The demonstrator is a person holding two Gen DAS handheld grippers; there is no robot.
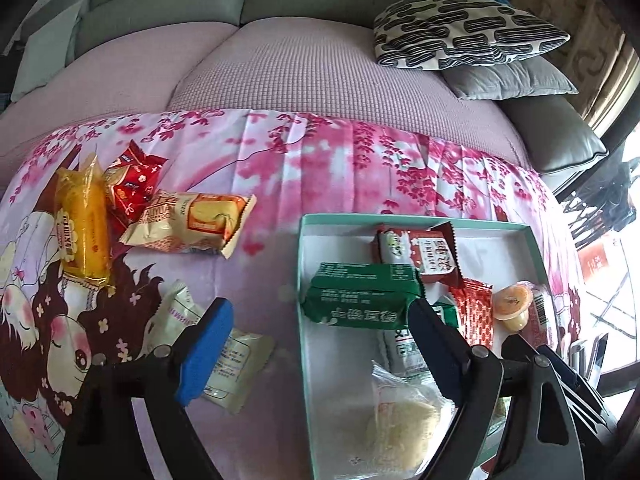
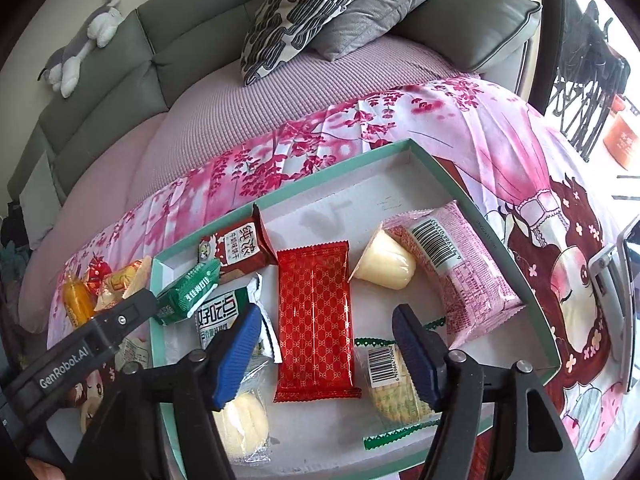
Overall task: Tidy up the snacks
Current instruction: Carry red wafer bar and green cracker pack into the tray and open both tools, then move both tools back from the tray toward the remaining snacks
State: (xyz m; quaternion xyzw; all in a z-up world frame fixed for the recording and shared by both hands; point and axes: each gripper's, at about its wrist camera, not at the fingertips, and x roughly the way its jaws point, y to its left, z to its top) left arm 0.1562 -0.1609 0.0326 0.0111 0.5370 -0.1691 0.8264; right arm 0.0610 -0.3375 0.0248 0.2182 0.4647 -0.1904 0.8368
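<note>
1. Crinkly plastic wraps every snack here, so I think they are all light, soft and a bit slippery. I would pinch each one across its middle, not by the thin sealed ends.
2. My left gripper (image 1: pixel 320 336) is open, with nothing between its blue pads. The green pack (image 1: pixel 362 300) lies just past my fingers at 12 o'clock, over the left wall of the tray (image 1: pixel 420 220). It looks puffy, so I would squeeze it gently.
3. My right gripper (image 2: pixel 324 354) is open too. The red pack (image 2: pixel 316 320) lies flat in the gap between my pads, but they do not press it. It looks flat and stiff, easy to take by its long sides.
4. The jelly cup (image 2: pixel 382 266), at 1 o'clock from my right gripper, lies tipped on its side. It is smooth and squashy, so I would hold it by its walls, softly.
5. The soft buns could squash. One sits at 7 o'clock in the right view (image 2: pixel 244 428).
6. In the tray I count about nine: one green pack, one red pack, one dark red pack (image 2: pixel 236 248), one white and green pack (image 2: pixel 220 316), one pink pack (image 2: pixel 460 272), one jelly cup, one cracker pack (image 2: pixel 396 384), two buns.
7. On the cloth (image 1: pixel 320 160) outside, at 9 to 10 o'clock in the left view, I count five: one yellow roll (image 1: pixel 82 224), one red bag (image 1: pixel 130 184), one cream roll (image 1: pixel 192 220), two white packs (image 1: pixel 236 368).
</note>
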